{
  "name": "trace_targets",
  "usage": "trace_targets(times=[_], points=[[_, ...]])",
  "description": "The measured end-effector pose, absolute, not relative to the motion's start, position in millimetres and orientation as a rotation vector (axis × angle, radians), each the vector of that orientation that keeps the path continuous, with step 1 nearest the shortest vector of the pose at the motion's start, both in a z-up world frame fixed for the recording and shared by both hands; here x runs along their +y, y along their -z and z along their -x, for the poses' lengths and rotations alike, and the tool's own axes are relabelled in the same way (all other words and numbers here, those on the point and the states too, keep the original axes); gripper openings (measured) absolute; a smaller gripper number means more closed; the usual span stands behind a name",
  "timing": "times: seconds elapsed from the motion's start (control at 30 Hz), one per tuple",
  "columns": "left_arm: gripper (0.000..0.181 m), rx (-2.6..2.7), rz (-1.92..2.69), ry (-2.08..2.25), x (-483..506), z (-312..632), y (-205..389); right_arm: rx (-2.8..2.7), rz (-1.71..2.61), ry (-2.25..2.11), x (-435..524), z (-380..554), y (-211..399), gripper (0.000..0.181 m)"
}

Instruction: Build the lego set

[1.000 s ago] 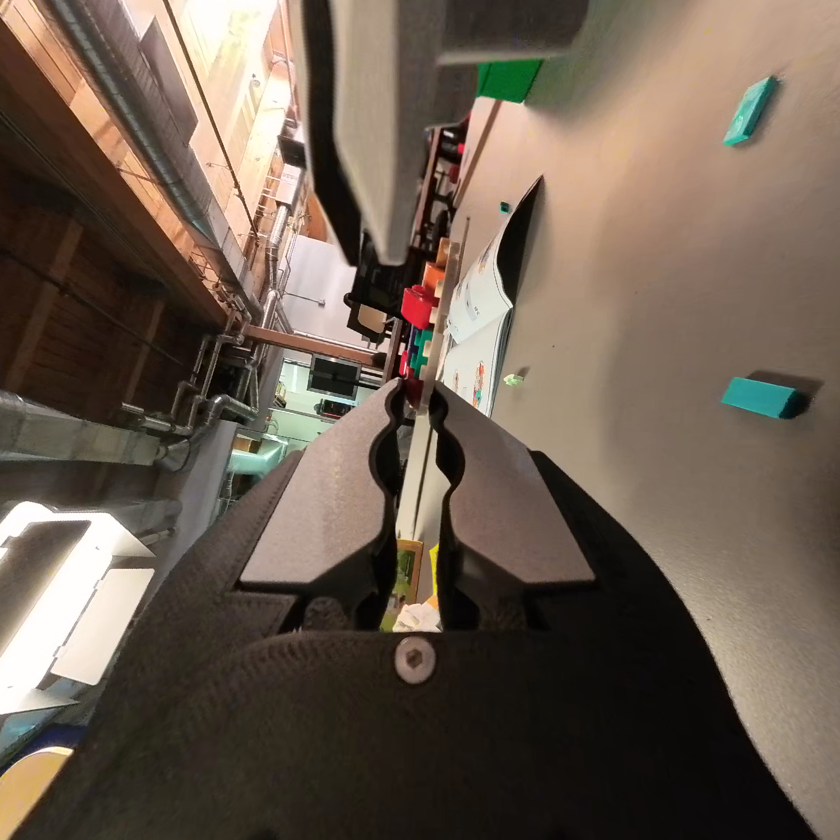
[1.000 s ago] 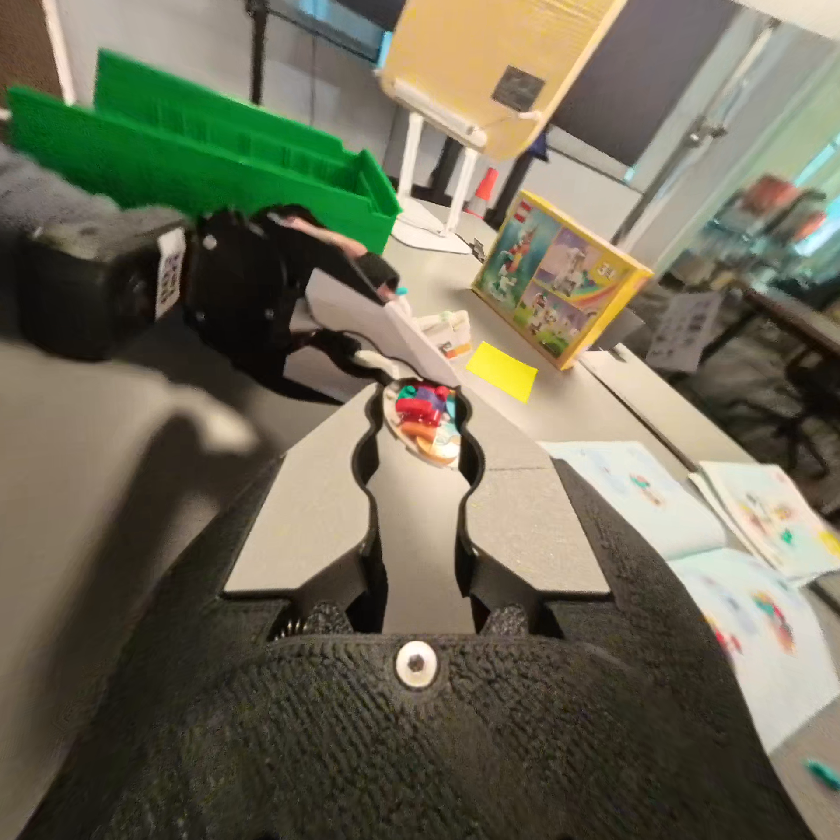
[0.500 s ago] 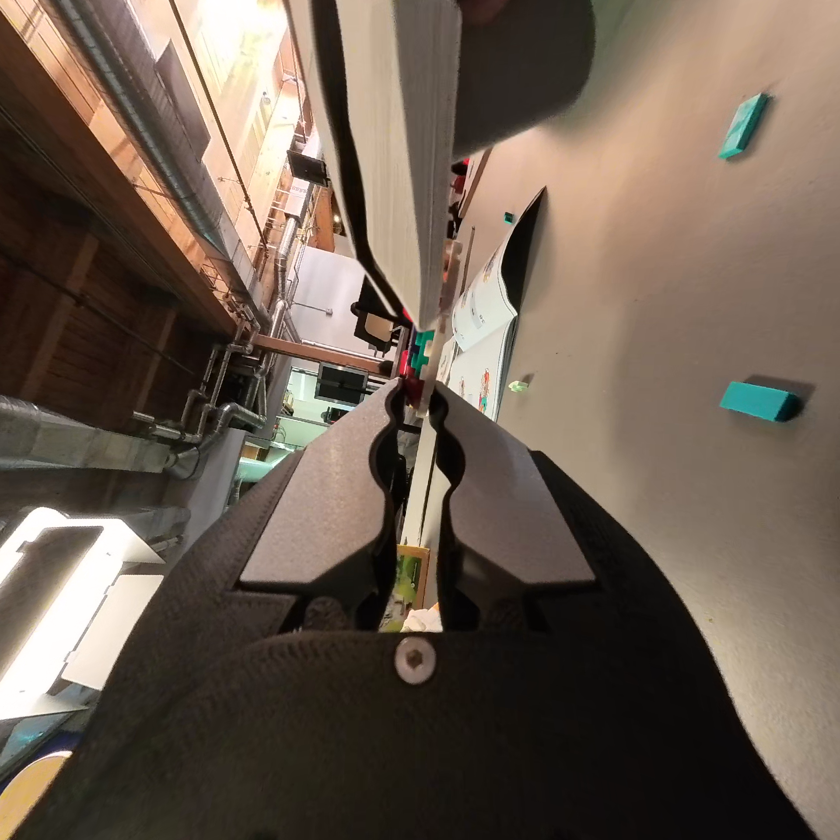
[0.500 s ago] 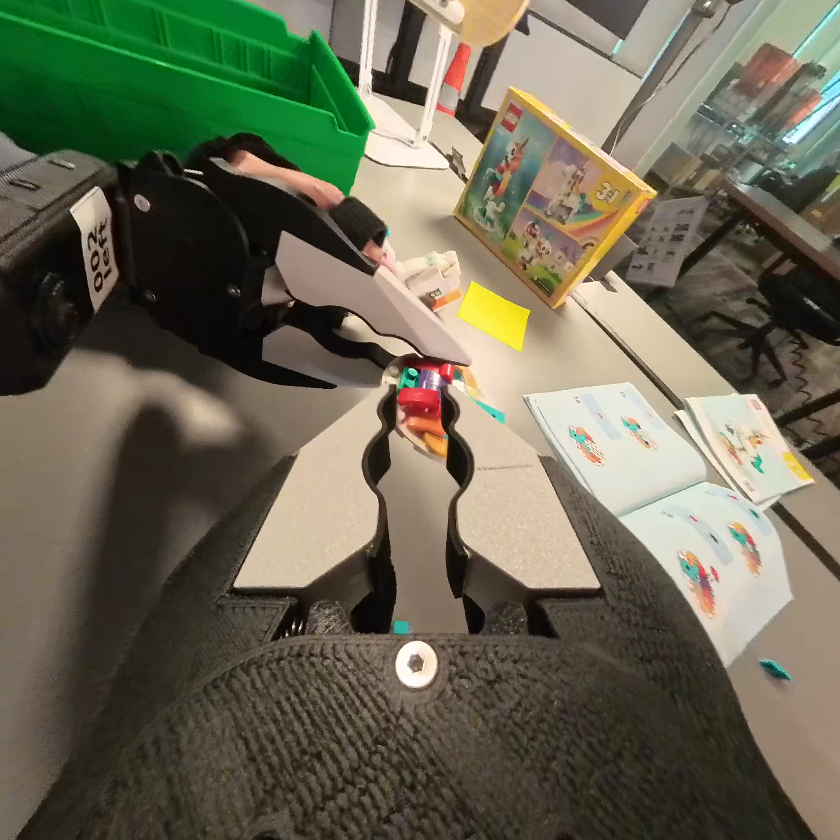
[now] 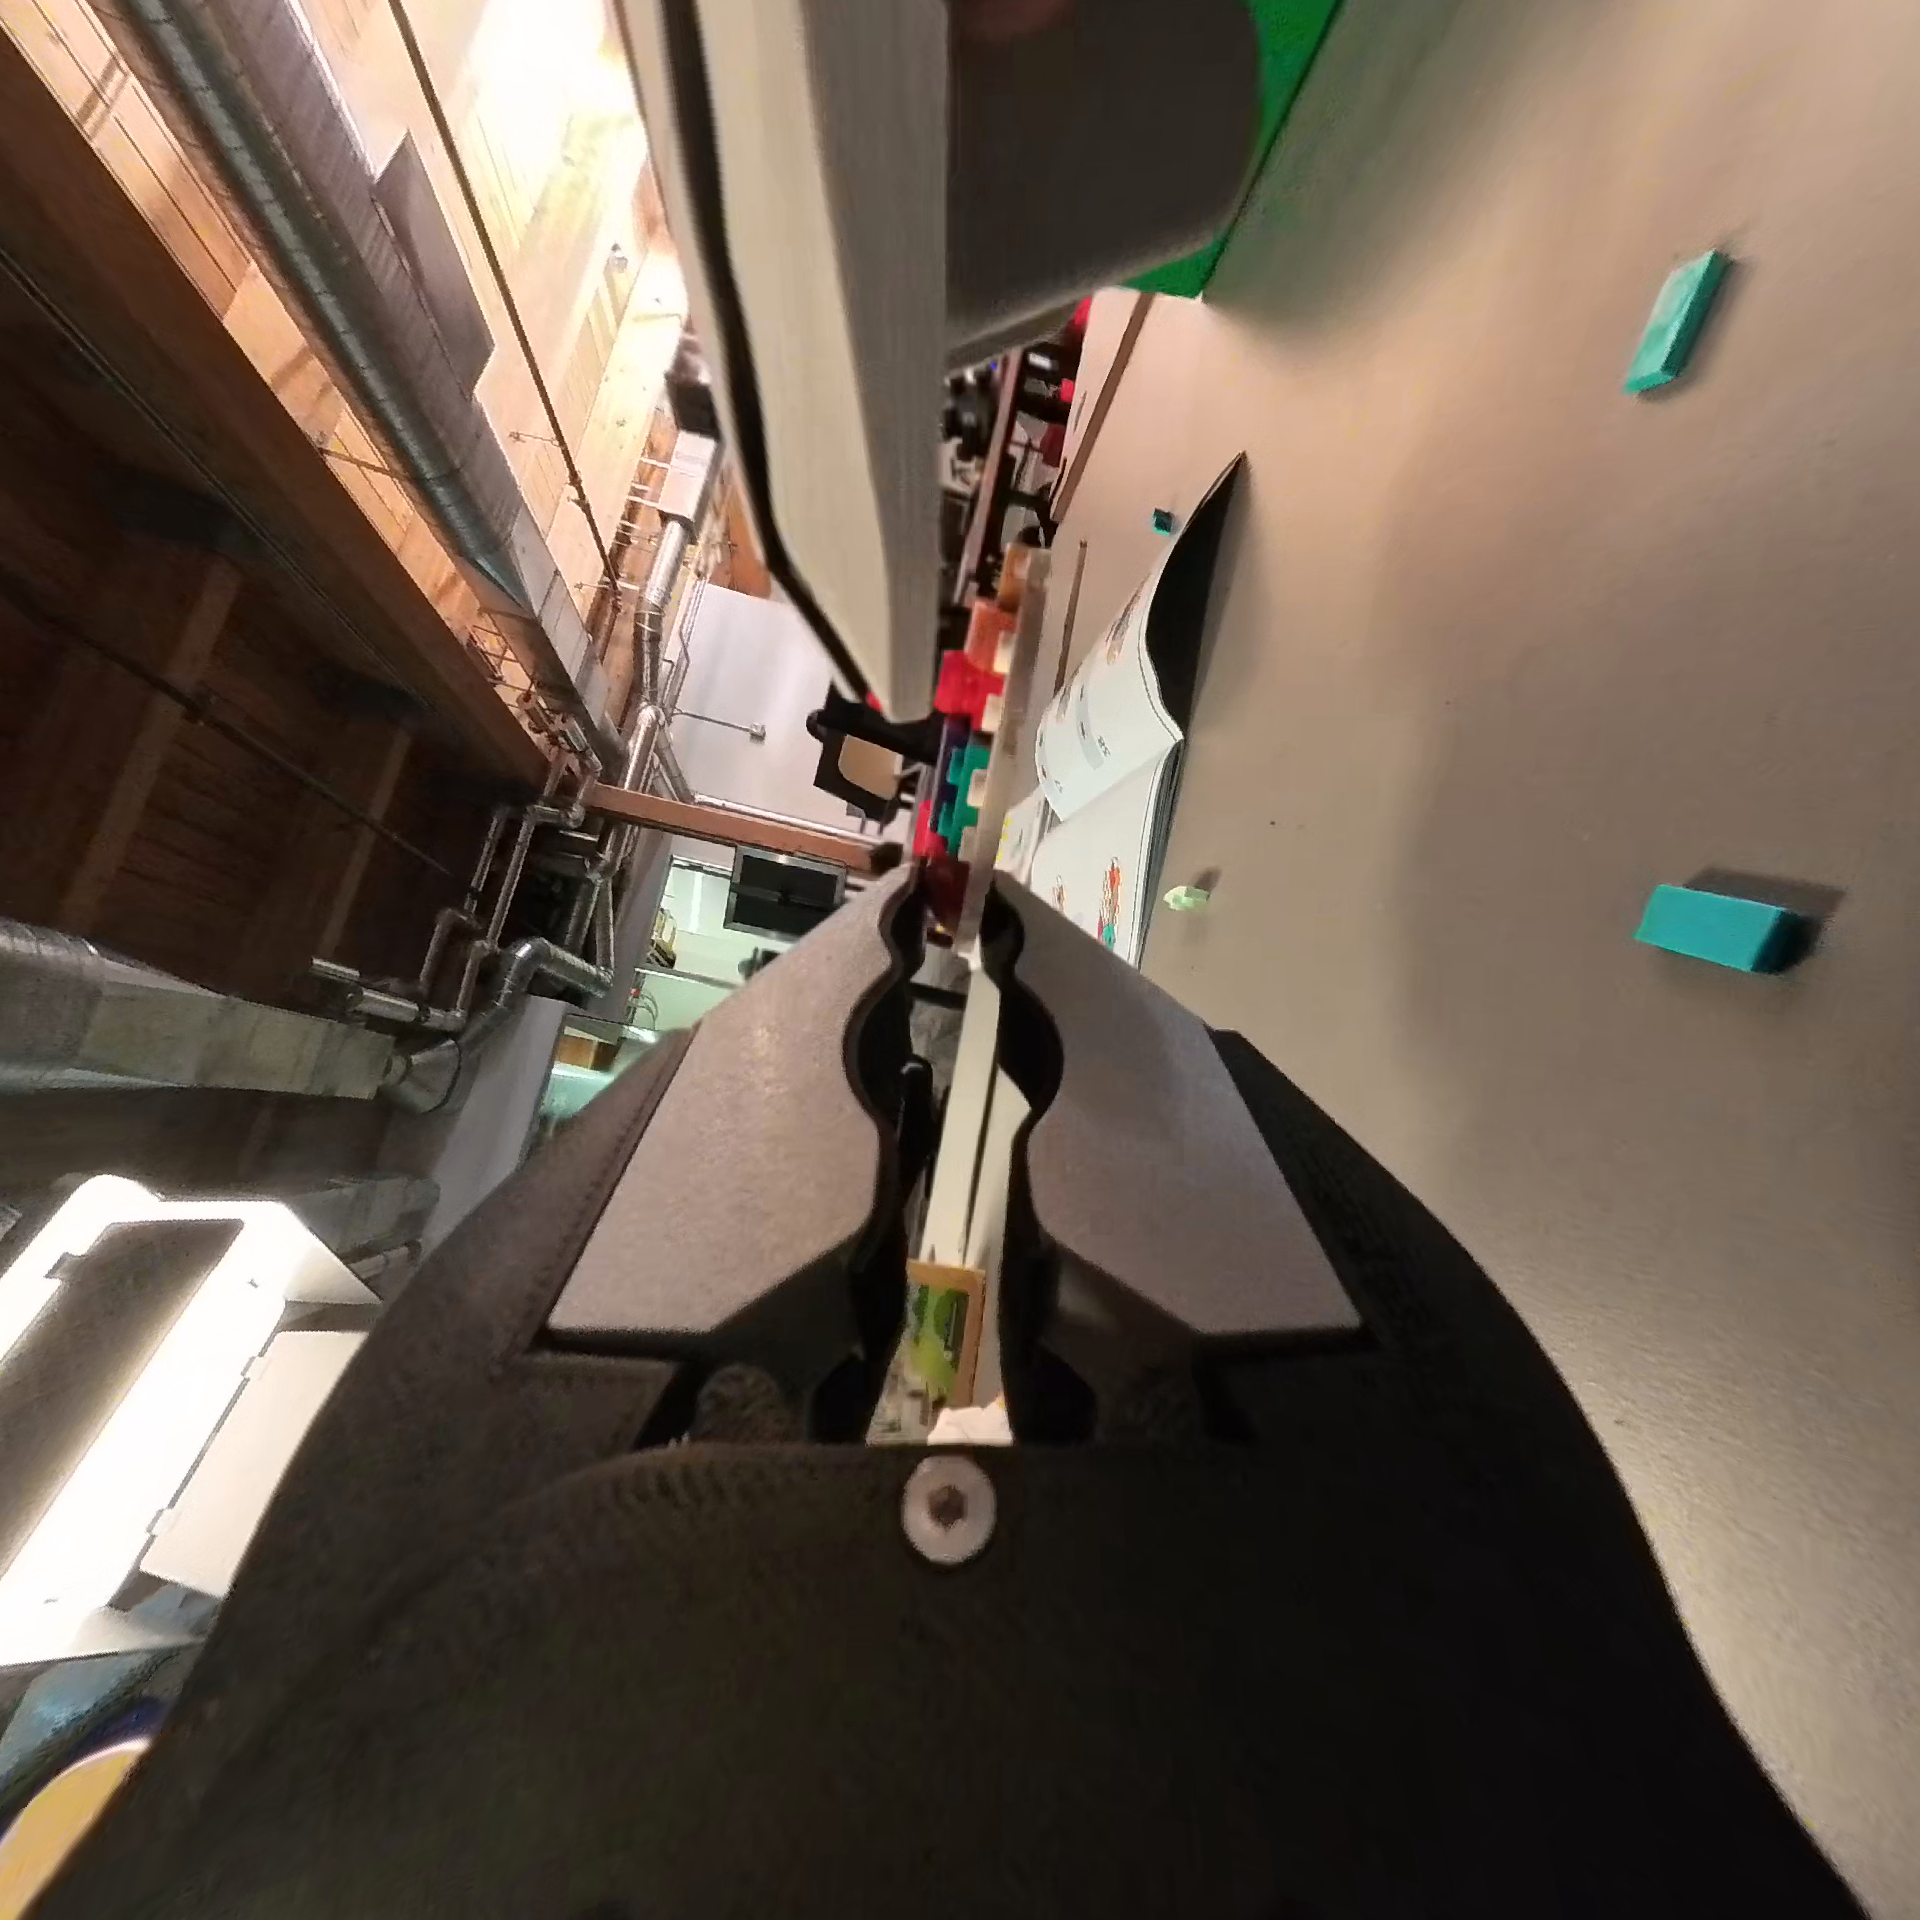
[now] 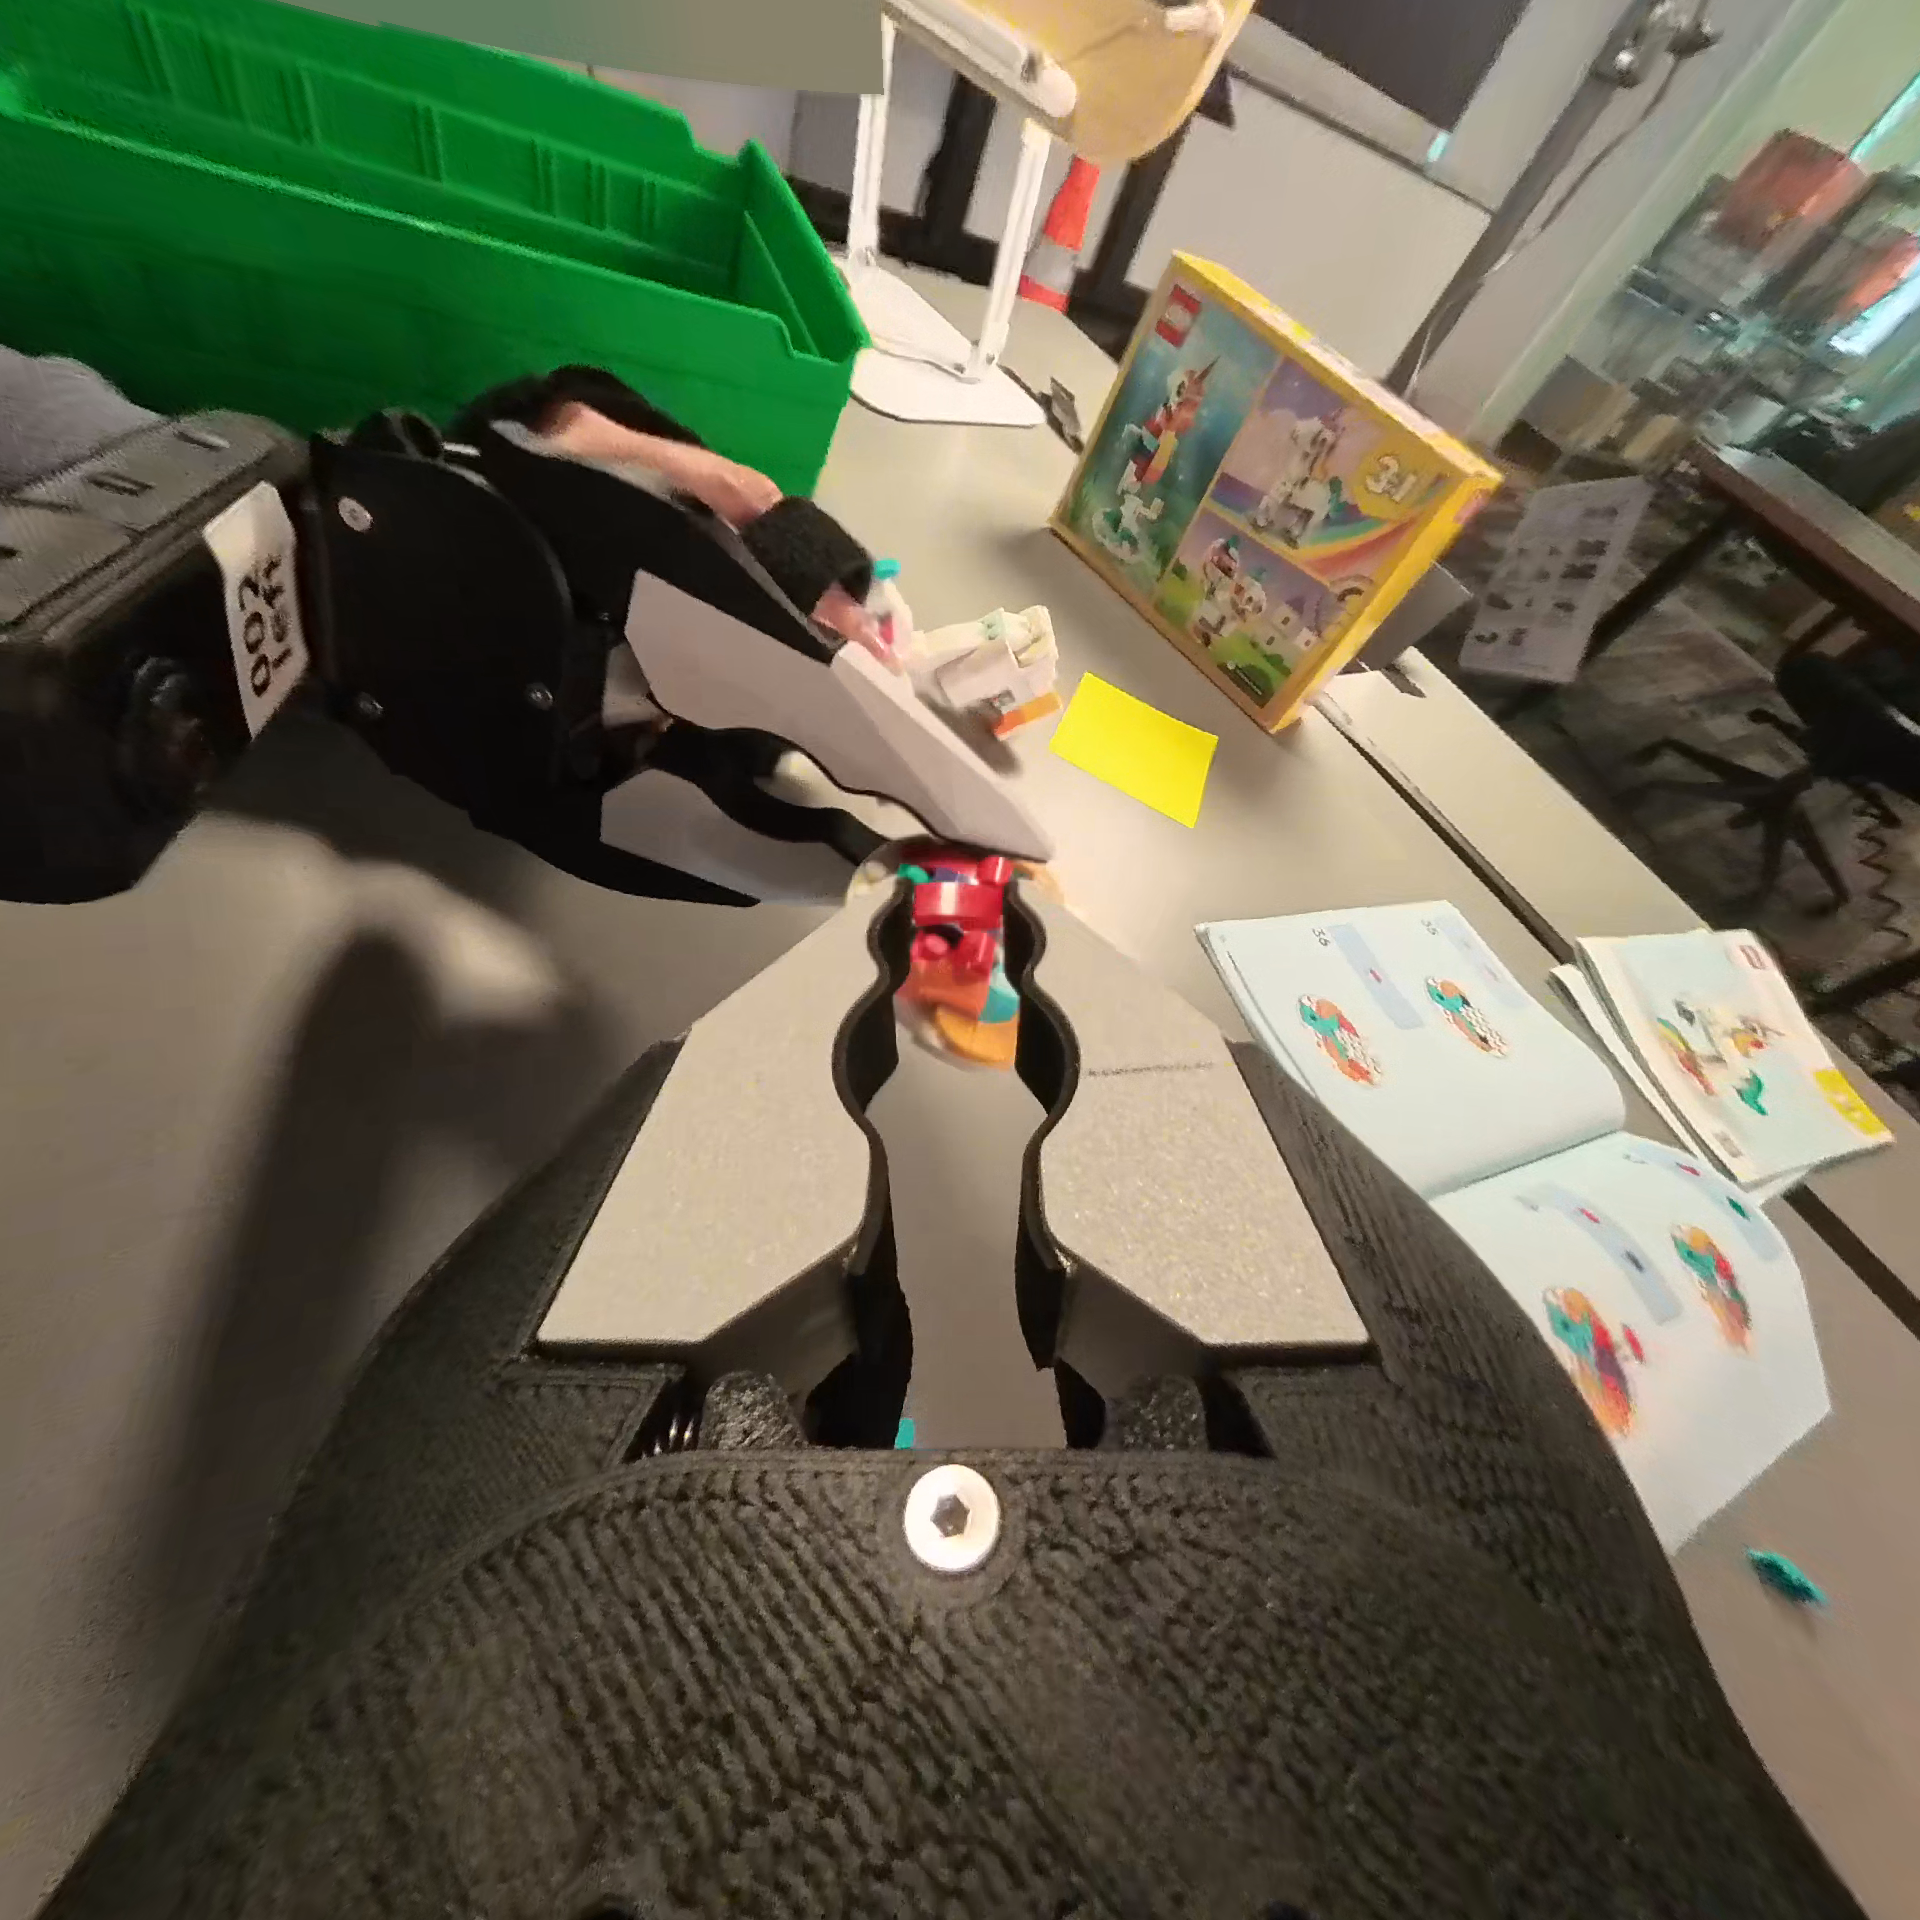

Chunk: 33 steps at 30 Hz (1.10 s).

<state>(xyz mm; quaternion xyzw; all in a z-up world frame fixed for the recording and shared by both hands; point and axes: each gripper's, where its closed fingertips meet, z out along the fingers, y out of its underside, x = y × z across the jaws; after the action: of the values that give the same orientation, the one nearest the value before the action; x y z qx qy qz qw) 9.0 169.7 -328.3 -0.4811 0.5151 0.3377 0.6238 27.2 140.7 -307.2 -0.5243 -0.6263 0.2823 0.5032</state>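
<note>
A small lego build [image 5: 971, 769] of red, teal and orange bricks sits on a thin pale plate. My left gripper [image 5: 951, 899] is shut on the edge of that plate and holds it above the grey table [image 5: 1507, 1143], turned on its side. In the right wrist view the build [image 6: 961, 997] sits between the tips of my right gripper [image 6: 954, 899], whose jaws stand narrow against its red top brick. The left gripper's fingers [image 6: 883, 748] reach in from the left. The right gripper's fingers [image 5: 831, 364] fill the top of the left wrist view.
A green bin [image 6: 416, 260] stands at the back left. A yellow lego box [image 6: 1268, 499], a yellow note [image 6: 1132, 748], a small white build [image 6: 987, 665] and open instruction booklets [image 6: 1403, 1039] lie to the right. Loose teal bricks [image 5: 1714, 930] lie on the table.
My right gripper has moved in over the build and its jaws have narrowed around the red brick. My left gripper still holds the plate, barely moved.
</note>
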Motion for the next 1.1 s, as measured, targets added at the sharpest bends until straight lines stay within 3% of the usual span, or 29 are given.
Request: trace_targets(times=[0.7,1.1], points=[[0.008,1.269,0.899,-0.552,127,-55,317,-2.175,0.807,-1.361,90,-61,281,0.015],[0.008,1.281,0.732,-0.202,87,-90,236,-2.441,0.308,-1.854,56,-90,197,0.015]])
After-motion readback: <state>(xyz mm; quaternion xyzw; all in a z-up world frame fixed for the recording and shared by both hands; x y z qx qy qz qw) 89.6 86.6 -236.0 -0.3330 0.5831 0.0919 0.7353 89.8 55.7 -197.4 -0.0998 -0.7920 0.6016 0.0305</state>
